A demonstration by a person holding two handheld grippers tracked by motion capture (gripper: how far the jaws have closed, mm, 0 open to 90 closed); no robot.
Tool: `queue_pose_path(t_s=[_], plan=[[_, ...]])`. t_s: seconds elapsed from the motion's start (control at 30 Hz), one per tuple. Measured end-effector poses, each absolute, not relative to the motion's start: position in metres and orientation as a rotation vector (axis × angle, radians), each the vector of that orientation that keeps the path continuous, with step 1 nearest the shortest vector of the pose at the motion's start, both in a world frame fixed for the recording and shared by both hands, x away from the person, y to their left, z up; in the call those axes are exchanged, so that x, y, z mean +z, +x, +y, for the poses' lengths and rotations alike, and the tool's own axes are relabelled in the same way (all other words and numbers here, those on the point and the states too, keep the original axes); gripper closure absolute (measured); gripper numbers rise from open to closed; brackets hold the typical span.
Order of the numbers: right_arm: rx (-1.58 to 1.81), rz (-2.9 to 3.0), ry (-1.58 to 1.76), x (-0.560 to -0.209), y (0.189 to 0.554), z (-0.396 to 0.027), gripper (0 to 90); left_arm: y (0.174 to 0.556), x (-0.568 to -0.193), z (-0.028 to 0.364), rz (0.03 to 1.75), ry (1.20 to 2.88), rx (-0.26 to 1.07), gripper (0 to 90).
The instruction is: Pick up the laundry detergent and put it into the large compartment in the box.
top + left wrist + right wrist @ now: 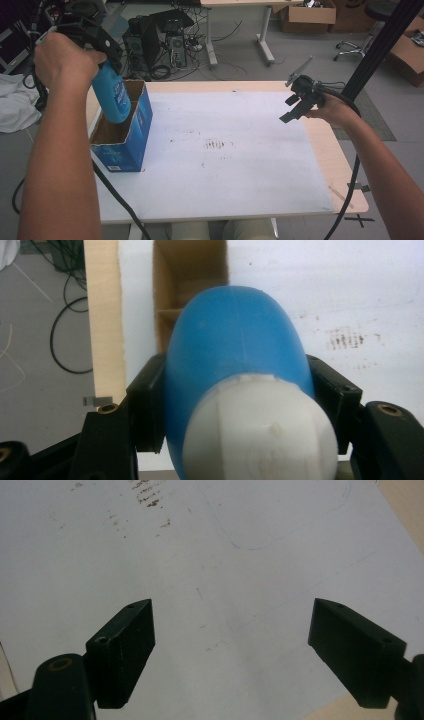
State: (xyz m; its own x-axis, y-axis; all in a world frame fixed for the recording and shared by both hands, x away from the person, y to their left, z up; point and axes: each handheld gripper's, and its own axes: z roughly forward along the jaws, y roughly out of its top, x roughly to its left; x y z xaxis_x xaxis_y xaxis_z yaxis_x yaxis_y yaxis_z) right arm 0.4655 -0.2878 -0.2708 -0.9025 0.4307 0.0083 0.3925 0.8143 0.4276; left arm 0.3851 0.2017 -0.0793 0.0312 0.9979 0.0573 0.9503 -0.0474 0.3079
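The blue bottle hangs upright over the open top of the blue cardboard box, its lower end dipping just inside the box's mouth at the left end of the worktop. In the left gripper view the bottle is seen from its white cap downward, and the brown inside of the box with a cardboard divider lies straight beneath it. The left gripper pinches the bottle near its top, with a black jaw pressed flat against each side of the blue body, and the person's left hand is wrapped around the gripper from above. The box stands on the white sheet that covers most of the worktop, close to the sheet's left edge; a patch of dark smudges marks the middle of the sheet. Well apart, over the right side of the sheet, the right gripper hovers in the person's right hand with its jaws spread wide and nothing between them; its own view looks down on bare white sheet. Beyond the worktop, on the floor, sit a computer tower amid cables and cardboard boxes.
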Motion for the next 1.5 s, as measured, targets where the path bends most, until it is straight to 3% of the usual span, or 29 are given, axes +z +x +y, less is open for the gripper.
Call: queue_pose_path(t_s=[0.57,1.5], plan=[[0.652,2.909,0.691,-0.275,0.465,-0.294,18.6,0.388,-0.122,0.224,2.033,2.147,0.366,37.8],[0.606,2.929,0.715,-0.284,0.467,-0.291,18.6,0.403,-0.240,0.238,2.021,2.226,0.302,37.9]])
